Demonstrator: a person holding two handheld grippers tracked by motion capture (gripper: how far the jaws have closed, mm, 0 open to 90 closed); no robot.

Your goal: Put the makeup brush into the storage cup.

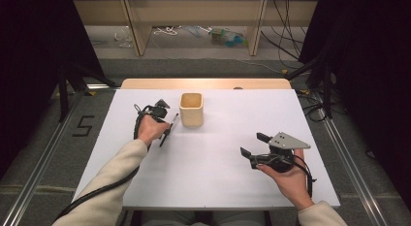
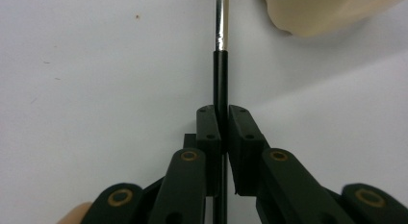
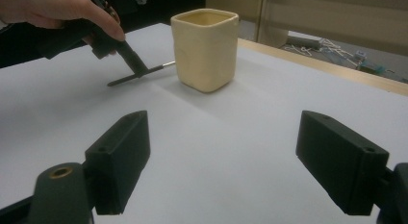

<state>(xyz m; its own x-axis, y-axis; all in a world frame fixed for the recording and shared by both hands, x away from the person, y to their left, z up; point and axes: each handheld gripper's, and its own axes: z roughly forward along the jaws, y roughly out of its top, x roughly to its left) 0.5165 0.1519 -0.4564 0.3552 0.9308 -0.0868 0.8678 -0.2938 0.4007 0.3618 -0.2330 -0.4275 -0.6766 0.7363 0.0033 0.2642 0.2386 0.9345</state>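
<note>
Two grippers up: your left gripper (image 1: pixel 167 126) is clenched on the pen (image 2: pixel 220 75), black barrel pinched between the pads, metal tip toward the cream cup (image 1: pixel 191 108) at approx 1 o'clock, close by. Your right gripper (image 1: pixel 254 144) sits w/ jaws released, nothing between, well apart at 4 o'clock on the table (image 1: pixel 218 177).

Matt cream ceramic-looking square cup (image 3: pixel 206 48); thin pen (image 2: pixel 220 70) with matt black barrel and glossy metal end; smooth matt white tabletop (image 1: pixel 213 163).
</note>
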